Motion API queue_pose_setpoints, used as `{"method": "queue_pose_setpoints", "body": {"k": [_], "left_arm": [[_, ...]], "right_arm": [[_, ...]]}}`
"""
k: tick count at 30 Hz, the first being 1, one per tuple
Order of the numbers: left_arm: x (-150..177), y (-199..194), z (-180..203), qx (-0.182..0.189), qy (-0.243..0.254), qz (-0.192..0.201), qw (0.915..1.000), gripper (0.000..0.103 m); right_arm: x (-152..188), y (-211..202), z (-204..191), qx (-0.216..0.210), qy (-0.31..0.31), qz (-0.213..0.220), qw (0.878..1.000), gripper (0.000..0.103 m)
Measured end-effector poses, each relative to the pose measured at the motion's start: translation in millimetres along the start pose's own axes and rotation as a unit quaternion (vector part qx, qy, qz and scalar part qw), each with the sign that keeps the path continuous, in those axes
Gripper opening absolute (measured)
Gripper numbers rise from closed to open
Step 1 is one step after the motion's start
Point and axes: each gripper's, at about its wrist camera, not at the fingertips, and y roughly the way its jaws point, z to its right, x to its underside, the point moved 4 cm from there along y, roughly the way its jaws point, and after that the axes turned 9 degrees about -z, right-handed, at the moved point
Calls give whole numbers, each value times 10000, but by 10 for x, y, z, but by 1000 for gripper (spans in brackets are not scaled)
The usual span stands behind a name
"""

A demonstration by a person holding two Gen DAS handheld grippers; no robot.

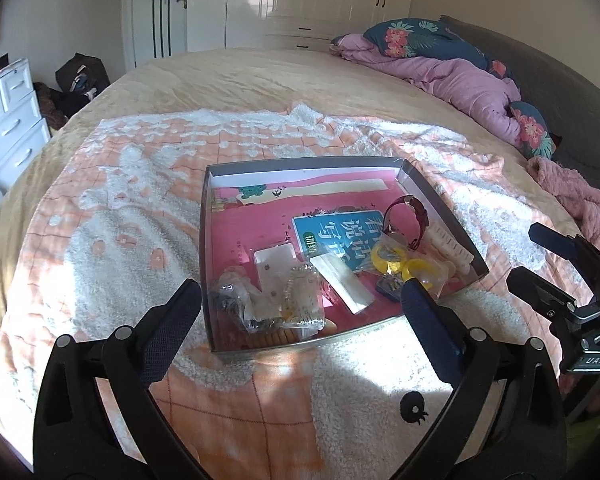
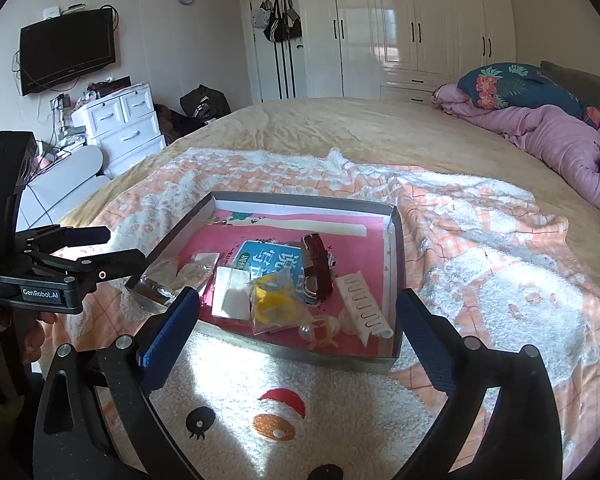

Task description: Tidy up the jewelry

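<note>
standing upright, watch point(image 2: 318, 270) in tray point(image 2: 396, 240)

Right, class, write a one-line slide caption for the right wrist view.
Open right gripper hovers before a shallow box of jewelry, including a watch, on a blanketed bed.

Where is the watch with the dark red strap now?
The watch lies inside the shallow box, toward its right side, resting on the blue booklet, between the yellow rings bag and the white comb-like holder.
</note>
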Motion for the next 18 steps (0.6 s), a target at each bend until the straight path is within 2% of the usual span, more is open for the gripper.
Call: {"method": "queue_pose_setpoints", "body": {"k": [5, 18], "left_arm": [[56, -186, 23, -35, -14, 164, 9999, 93], [524, -586, 154, -211, 30, 463, 9987, 93]], "right_arm": [[47, -195, -26, -16, 24, 144, 9999, 98], [307, -661, -91, 31, 59, 486, 9988, 98]]}}
